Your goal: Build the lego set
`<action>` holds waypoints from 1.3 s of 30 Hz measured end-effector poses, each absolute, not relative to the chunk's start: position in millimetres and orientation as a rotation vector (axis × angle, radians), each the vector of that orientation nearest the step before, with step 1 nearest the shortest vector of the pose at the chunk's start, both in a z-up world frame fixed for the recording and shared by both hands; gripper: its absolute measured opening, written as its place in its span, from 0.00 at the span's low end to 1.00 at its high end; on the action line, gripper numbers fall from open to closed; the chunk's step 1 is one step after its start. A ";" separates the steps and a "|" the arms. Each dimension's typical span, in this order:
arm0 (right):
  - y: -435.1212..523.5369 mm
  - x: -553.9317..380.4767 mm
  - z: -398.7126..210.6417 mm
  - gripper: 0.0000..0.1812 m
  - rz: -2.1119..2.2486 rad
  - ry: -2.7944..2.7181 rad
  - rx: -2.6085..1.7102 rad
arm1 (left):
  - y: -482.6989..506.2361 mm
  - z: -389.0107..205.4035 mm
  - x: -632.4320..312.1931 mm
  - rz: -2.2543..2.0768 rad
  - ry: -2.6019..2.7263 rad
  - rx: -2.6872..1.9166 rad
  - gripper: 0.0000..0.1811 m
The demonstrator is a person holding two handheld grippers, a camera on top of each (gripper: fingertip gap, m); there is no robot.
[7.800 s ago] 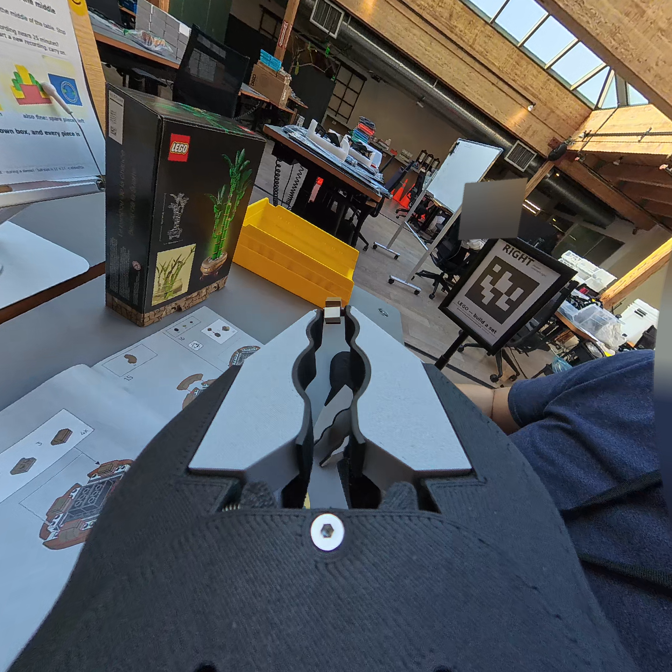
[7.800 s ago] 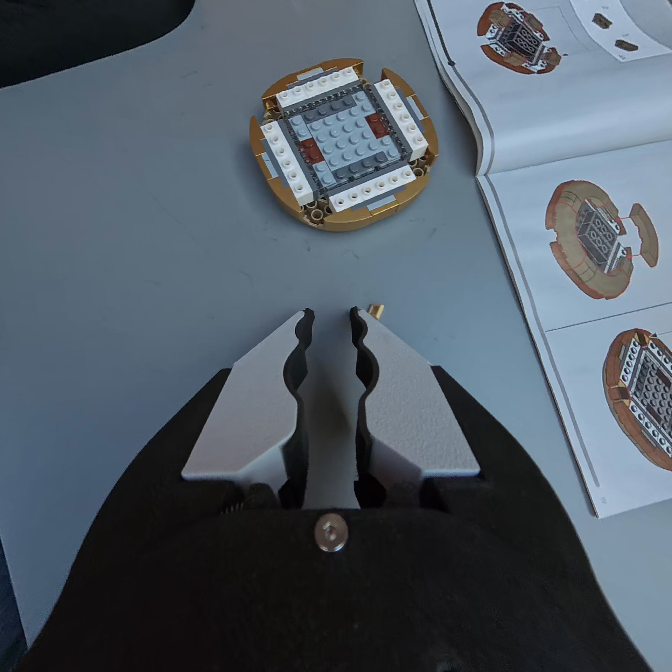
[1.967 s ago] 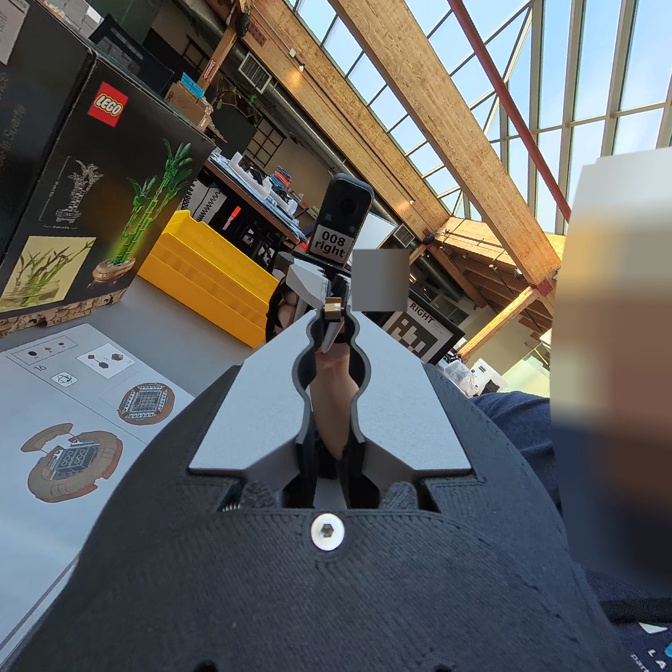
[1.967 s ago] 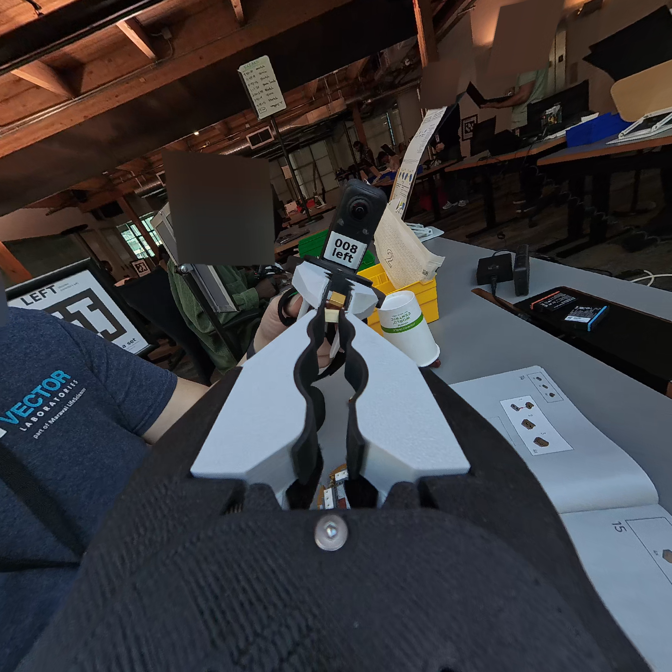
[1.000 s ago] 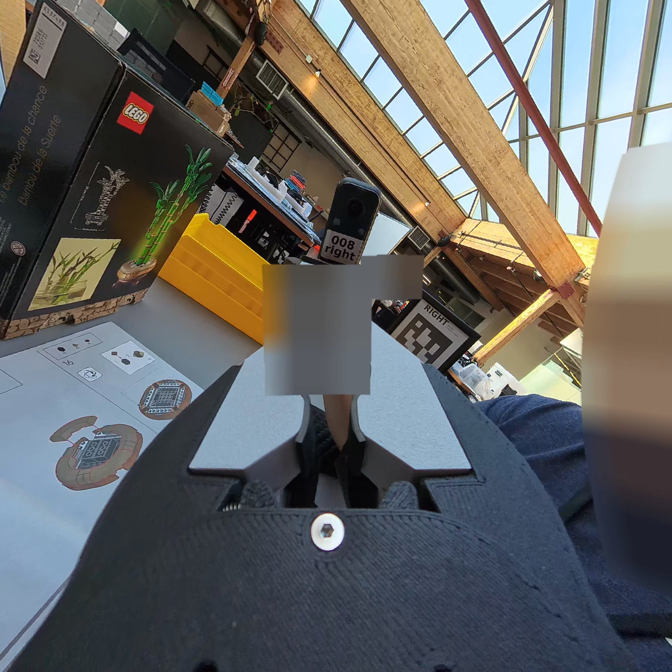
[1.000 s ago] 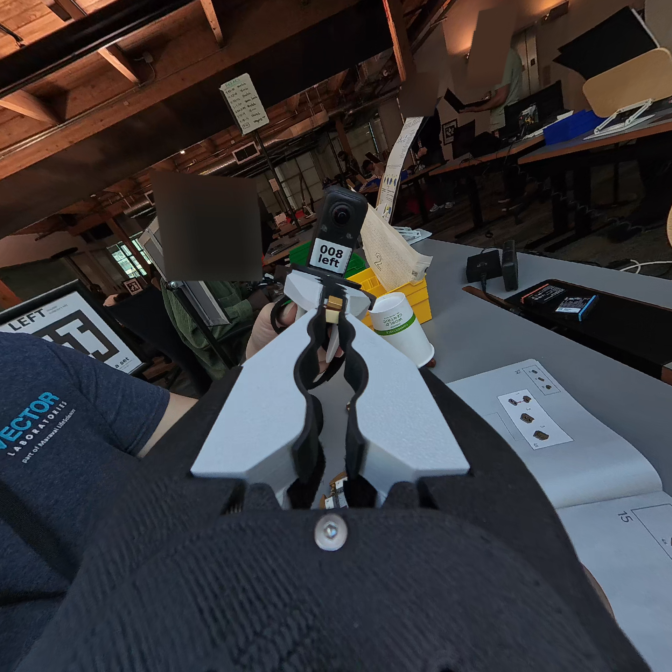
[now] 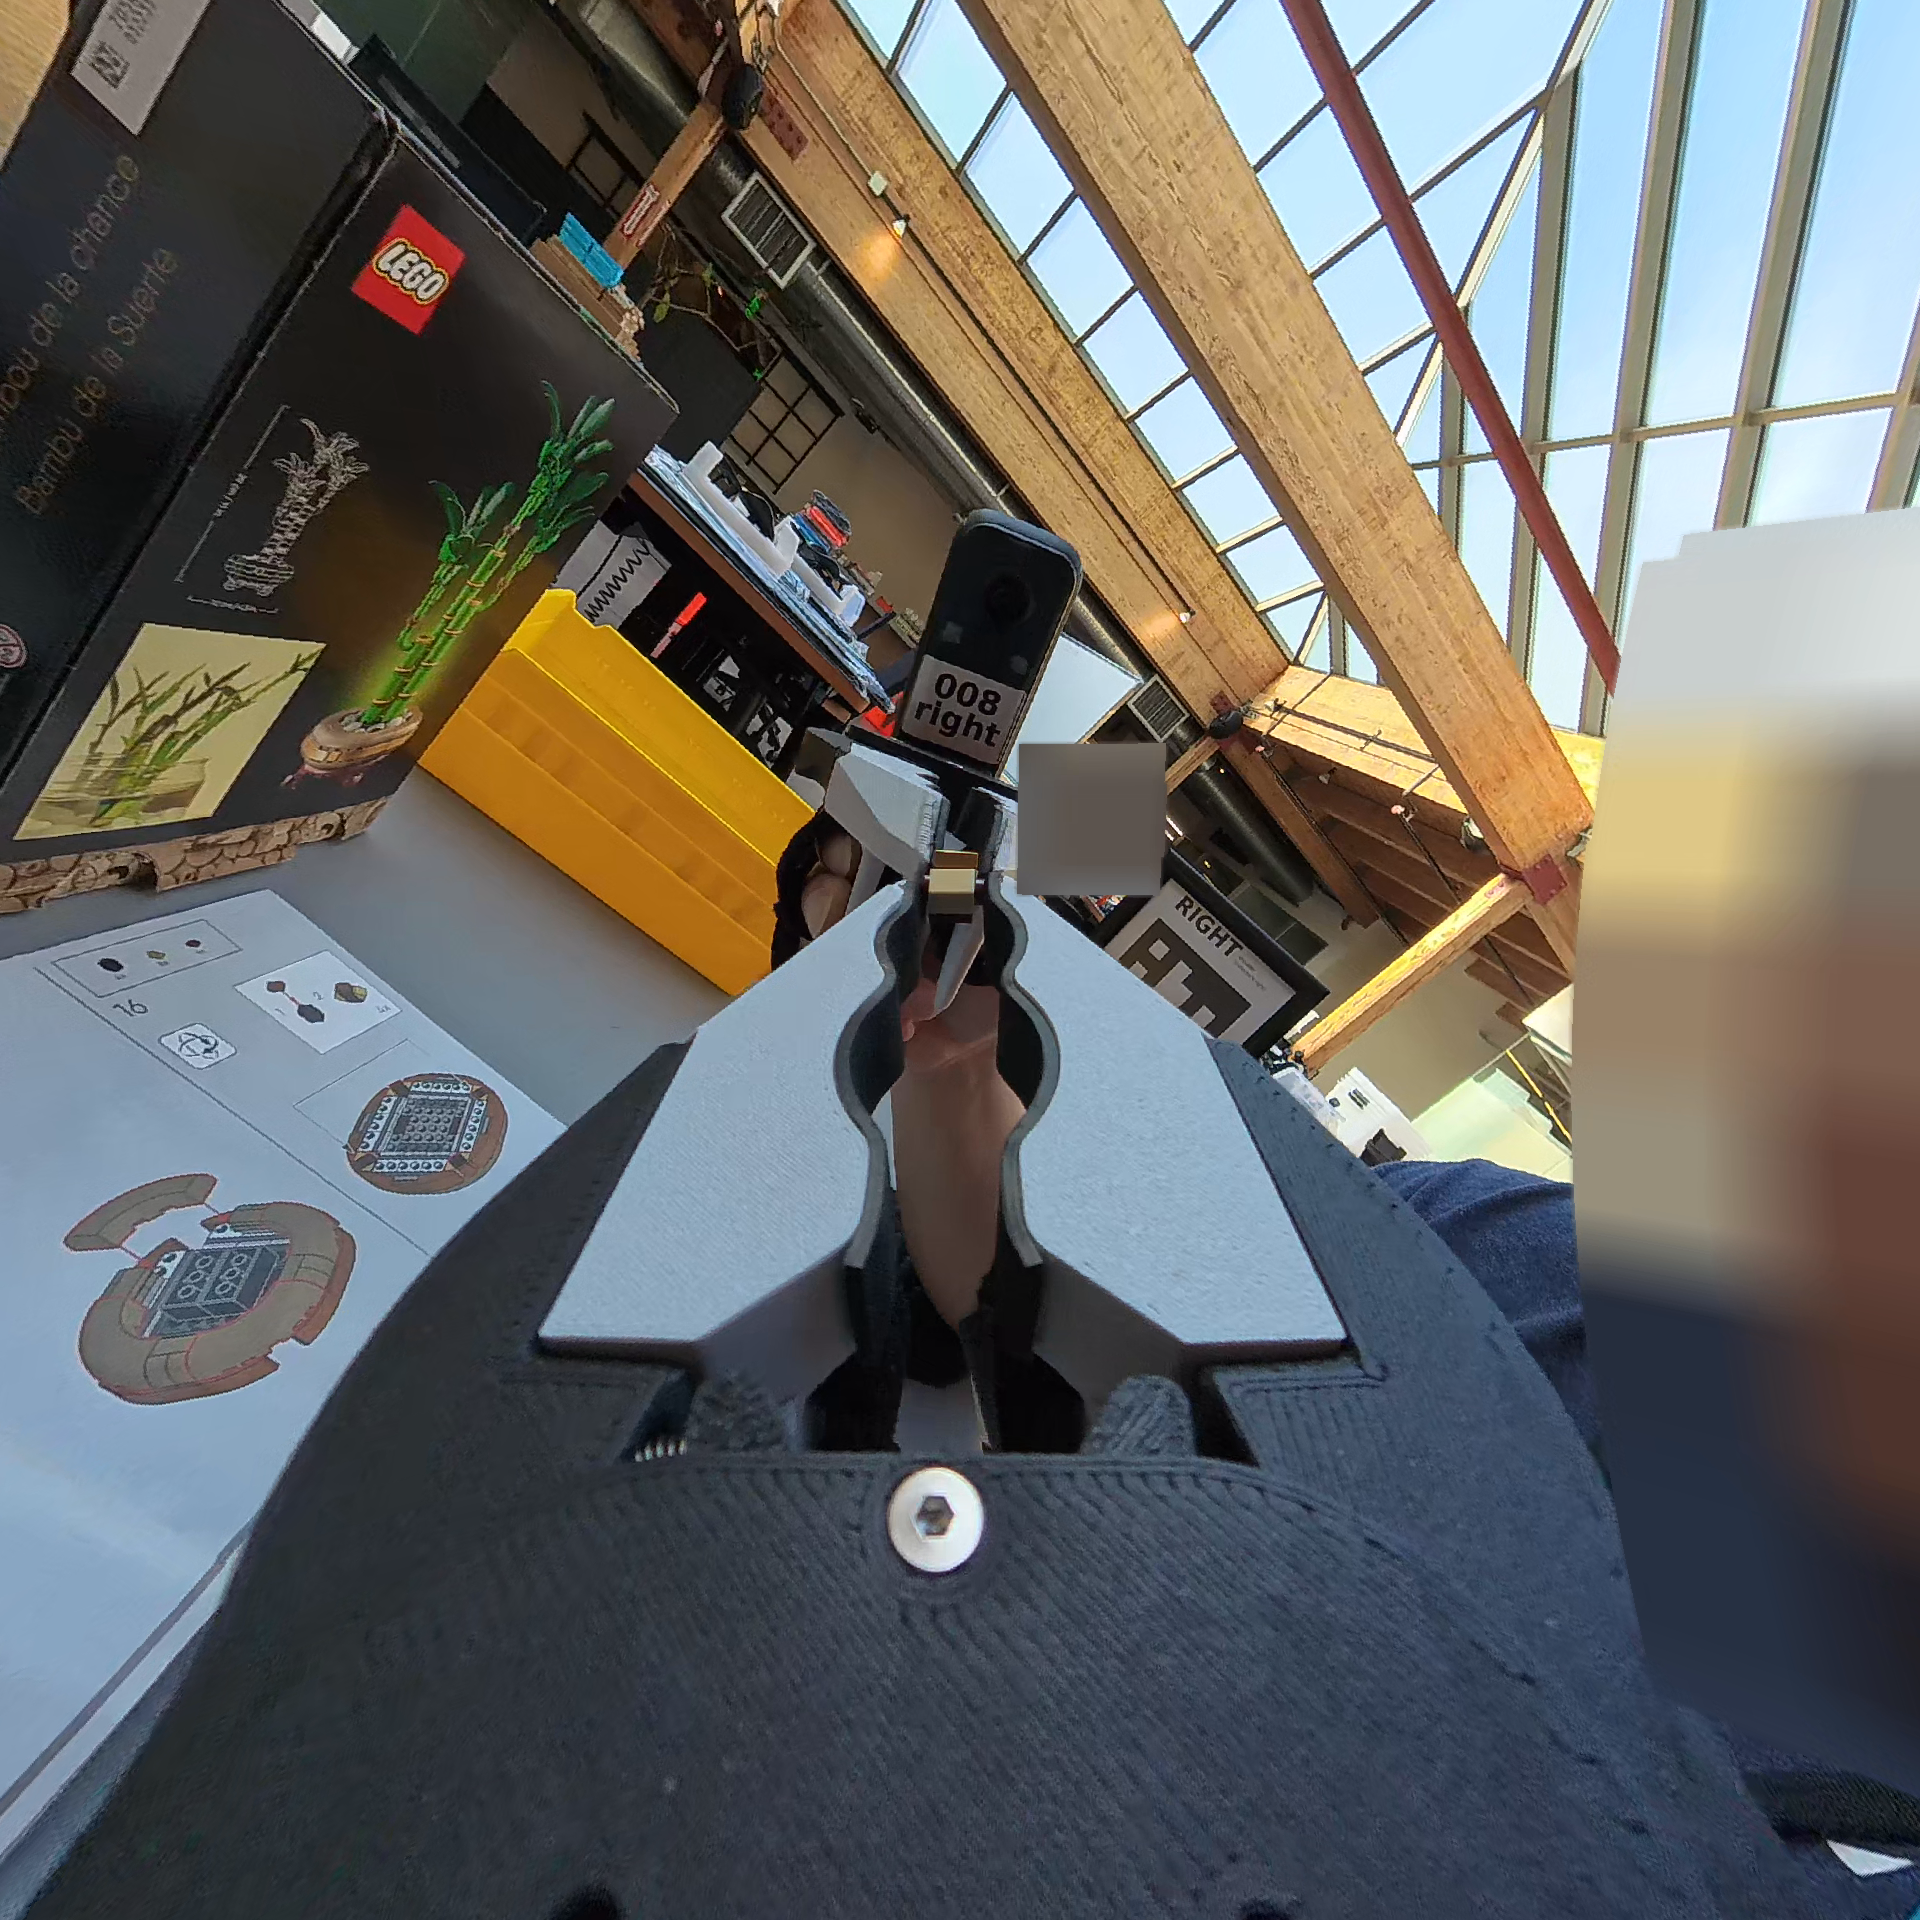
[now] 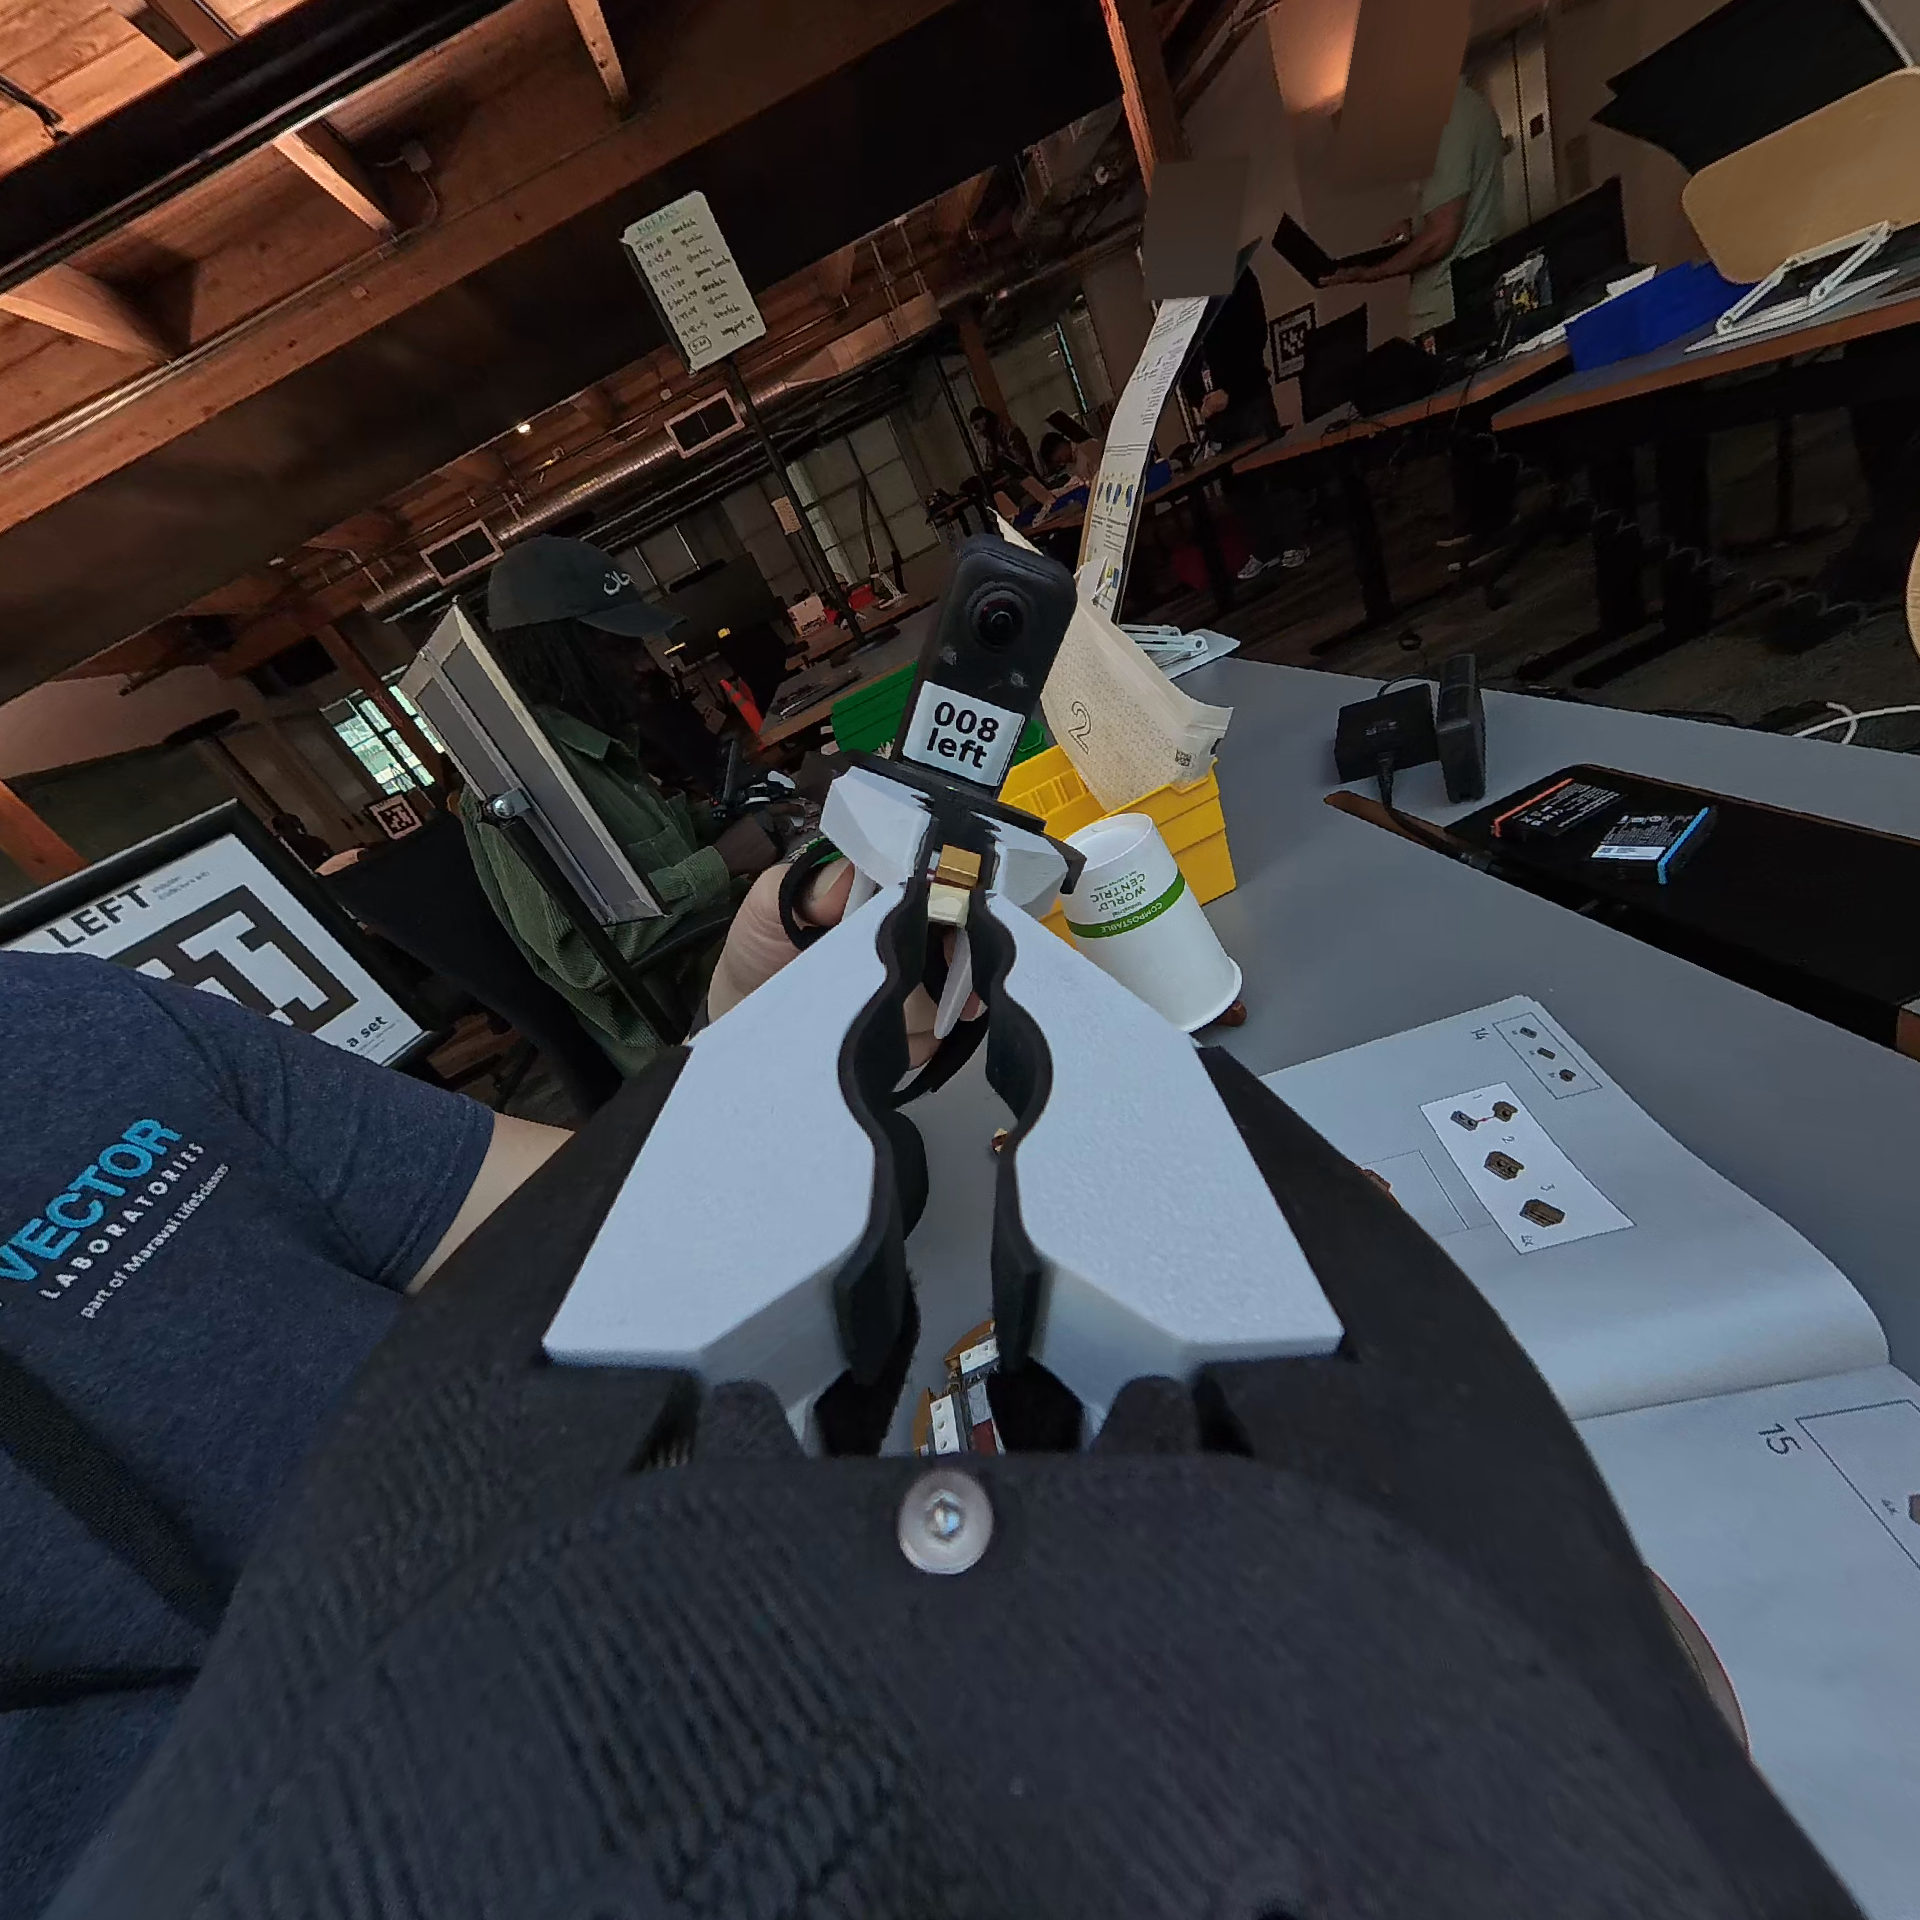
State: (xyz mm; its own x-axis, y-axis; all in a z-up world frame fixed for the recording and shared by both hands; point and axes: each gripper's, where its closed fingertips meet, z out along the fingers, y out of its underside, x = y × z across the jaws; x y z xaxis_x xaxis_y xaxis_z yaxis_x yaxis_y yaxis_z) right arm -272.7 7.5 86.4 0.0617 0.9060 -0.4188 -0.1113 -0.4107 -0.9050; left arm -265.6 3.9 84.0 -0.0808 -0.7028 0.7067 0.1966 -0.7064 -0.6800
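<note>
Both grippers are raised above the grey table and meet tip to tip. My left gripper [image 7: 953,896] is shut on a small tan Lego piece [image 7: 951,883]. The right gripper's grey fingers [image 7: 883,800] face it from beyond. My right gripper [image 8: 948,906] is shut on a small pale tan piece [image 8: 948,906]. This piece touches the gold-tan piece [image 8: 958,862] held in the left gripper's white fingers [image 8: 873,831]. Part of the round brown-and-white build [image 8: 961,1392] shows low between my right fingers, on the table.
The open instruction booklet [image 7: 208,1143] lies on the table and also shows in the right wrist view [image 8: 1558,1247]. A black Lego box [image 7: 260,499] and yellow bins [image 7: 623,769] stand behind it. A paper cup [image 8: 1153,935] and another yellow bin [image 8: 1143,810] stand farther off. The person's blue sleeve [image 8: 208,1195] is at the left. My two grippers' fingertips are within a few centimetres of each other.
Since 7.8 s ago my right gripper has left the table, shut on a small piece and risen to meet the left one. Over the last second the two have stayed tip to tip.
</note>
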 end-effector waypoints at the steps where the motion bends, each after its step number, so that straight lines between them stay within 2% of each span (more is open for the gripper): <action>1: 7.7 -272.8 86.4 0.04 1.489 -0.839 -1.477 | 4.0 84.0 -265.7 -1.858 0.552 -1.571 0.05; 10: 8.2 -272.1 88.5 0.04 1.436 -0.852 -1.457 | 5.1 84.7 -266.8 -1.926 0.515 -1.557 0.05; 14: 4.3 -268.2 96.7 0.10 1.378 -0.903 -1.363 | 6.7 86.4 -269.9 -1.975 0.477 -1.543 0.05; 20: 1.1 -261.4 92.0 0.04 0.641 -1.158 -1.095 | -1.3 87.3 -267.2 -2.036 0.510 -1.548 0.05; 22: -6.5 -264.5 91.7 0.03 0.527 -1.212 -1.023 | -4.7 86.7 -264.1 -2.041 0.531 -1.556 0.05; 25: -12.9 -267.3 93.3 0.00 0.501 -1.229 -0.978 | -8.3 86.2 -261.2 -2.042 0.556 -1.562 0.05; 39: -10.6 -266.1 88.1 0.00 0.412 -1.256 -0.974 | -9.8 87.0 -261.5 -2.031 0.569 -1.562 0.04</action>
State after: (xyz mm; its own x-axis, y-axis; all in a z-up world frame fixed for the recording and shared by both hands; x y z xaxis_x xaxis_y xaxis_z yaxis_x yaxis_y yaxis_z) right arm -266.1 -10.6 88.1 0.3055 0.7364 0.6037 0.2355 0.5559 -0.7972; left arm -261.5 -9.8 87.0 -0.2074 -0.6239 0.7535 0.1412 -0.7813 -0.6080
